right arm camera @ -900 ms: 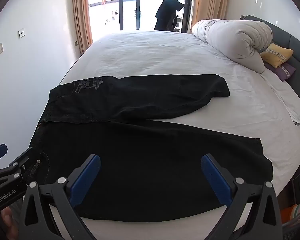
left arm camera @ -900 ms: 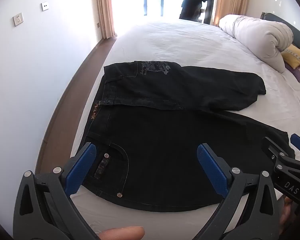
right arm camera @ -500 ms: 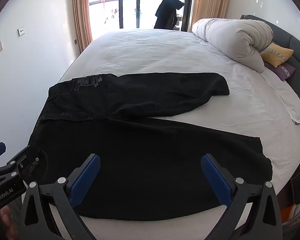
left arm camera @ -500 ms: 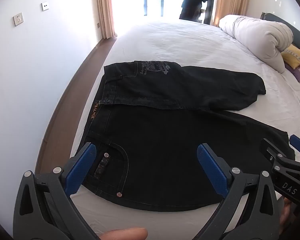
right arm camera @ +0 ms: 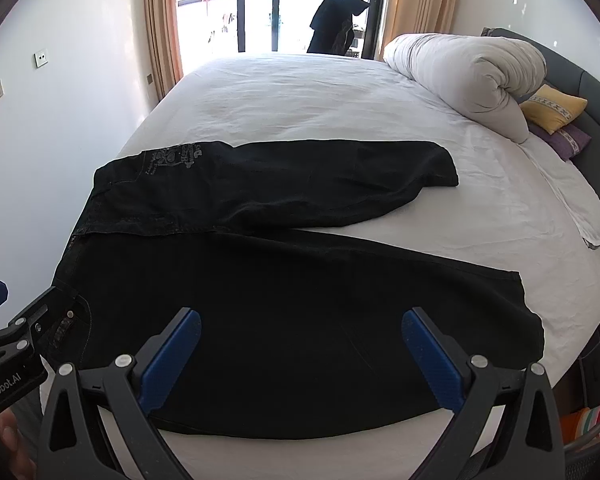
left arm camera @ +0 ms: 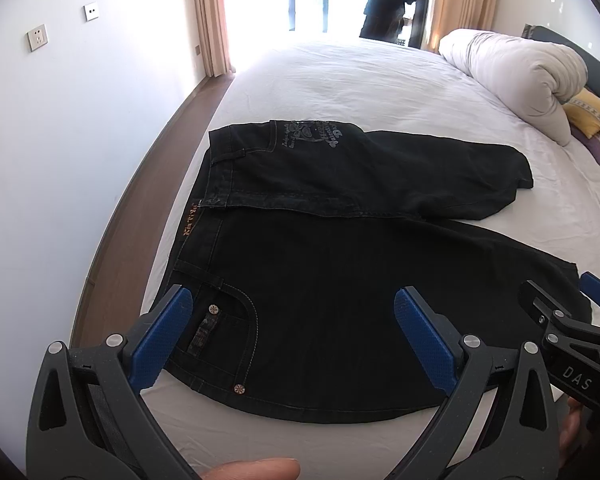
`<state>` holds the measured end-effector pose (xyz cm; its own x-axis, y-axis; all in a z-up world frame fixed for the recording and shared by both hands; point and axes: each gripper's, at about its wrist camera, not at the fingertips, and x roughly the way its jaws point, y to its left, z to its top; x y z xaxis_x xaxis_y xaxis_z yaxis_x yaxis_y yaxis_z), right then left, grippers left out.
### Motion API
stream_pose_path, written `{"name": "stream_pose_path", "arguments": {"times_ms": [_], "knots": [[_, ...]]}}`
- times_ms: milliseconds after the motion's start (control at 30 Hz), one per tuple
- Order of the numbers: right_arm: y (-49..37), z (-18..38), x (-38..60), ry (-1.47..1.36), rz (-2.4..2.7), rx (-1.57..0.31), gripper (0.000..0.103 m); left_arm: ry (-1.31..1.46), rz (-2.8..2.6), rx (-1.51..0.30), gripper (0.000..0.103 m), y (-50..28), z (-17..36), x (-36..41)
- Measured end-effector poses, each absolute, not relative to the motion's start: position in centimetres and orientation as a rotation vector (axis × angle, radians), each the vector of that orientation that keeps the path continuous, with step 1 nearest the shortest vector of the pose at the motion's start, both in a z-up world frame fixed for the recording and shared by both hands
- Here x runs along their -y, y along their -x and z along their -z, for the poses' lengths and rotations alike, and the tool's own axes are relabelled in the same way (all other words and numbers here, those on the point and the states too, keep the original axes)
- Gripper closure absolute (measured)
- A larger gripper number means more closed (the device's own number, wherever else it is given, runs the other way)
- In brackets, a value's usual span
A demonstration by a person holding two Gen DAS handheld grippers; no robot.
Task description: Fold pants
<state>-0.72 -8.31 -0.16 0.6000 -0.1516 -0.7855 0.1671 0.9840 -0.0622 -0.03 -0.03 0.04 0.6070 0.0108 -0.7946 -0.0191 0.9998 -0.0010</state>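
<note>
Black jeans (left arm camera: 340,280) lie flat on the white bed (left arm camera: 360,80), waistband to the left and legs spread to the right; they also show in the right wrist view (right arm camera: 280,300). The far leg (right arm camera: 320,176) angles away from the near leg (right arm camera: 420,320). My left gripper (left arm camera: 288,324) is open and empty, held above the waist and front pocket. My right gripper (right arm camera: 300,344) is open and empty, held above the near leg. Each gripper shows at the edge of the other's view.
A rolled white duvet (right arm camera: 468,76) lies at the back right of the bed, with a yellow pillow (right arm camera: 552,108) and a purple one beside it. A wall (left arm camera: 80,140) and strip of floor run along the bed's left side. Curtains and a window are behind.
Both grippers have drifted very slightly over the jeans. The jeans have not moved and both grippers stay open.
</note>
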Motion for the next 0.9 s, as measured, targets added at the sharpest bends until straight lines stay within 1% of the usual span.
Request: {"name": "stream_pose_path", "arguments": {"times_ms": [900], "knots": [[0.88, 0.6, 8.31, -0.015, 0.188, -0.921, 0.0, 0.01, -0.017, -0.92, 0.0, -0.21, 0.79, -0.34]]}}
